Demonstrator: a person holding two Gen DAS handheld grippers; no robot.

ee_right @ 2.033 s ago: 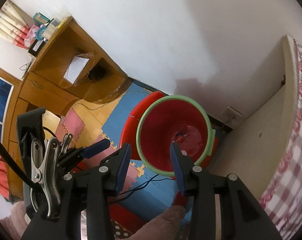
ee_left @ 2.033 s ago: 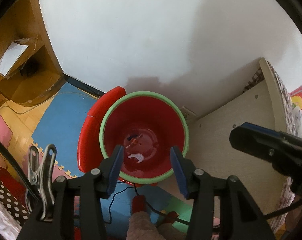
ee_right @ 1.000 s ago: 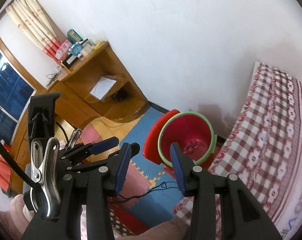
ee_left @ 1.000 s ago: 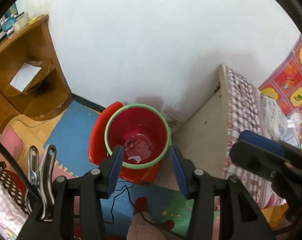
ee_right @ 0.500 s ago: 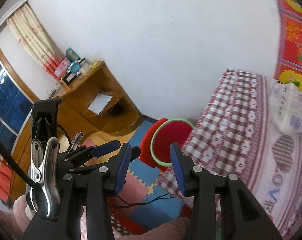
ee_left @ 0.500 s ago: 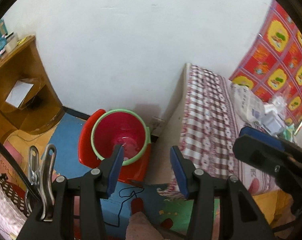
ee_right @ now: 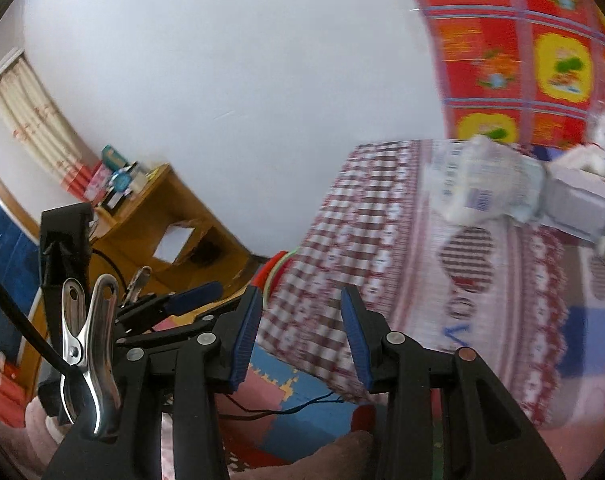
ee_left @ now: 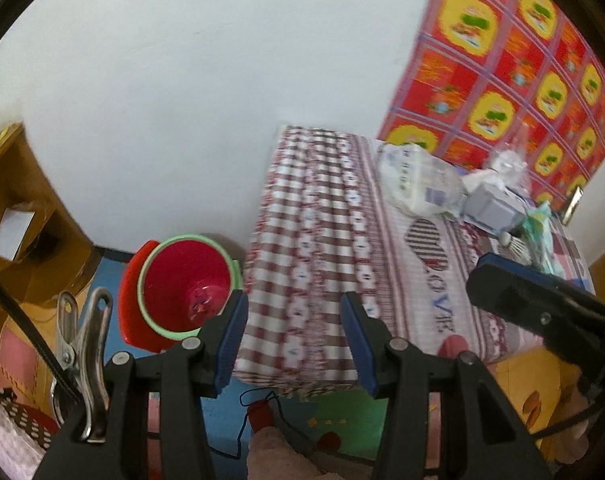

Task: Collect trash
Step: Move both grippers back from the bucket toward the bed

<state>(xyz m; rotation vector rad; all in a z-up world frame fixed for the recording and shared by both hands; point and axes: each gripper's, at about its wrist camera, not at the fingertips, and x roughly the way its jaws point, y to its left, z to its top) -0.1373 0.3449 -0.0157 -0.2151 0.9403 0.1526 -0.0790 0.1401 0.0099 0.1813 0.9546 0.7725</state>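
Now both my left gripper (ee_left: 292, 340) and right gripper (ee_right: 300, 336) hang open and empty over the checkered table (ee_left: 322, 240). Trash (ee_left: 418, 180) lies at its far end, well beyond the red bucket (ee_left: 182, 280).

white wall (ee_left: 182, 80) behind, a checked-cloth table (ee_left: 322, 240) against it, wooden desk (ee_right: 170, 216) off to the left, curtained window (ee_right: 34, 128) beyond, coloured foam floor mats (ee_right: 286, 388) below, red patterned hanging (ee_left: 522, 60) right.
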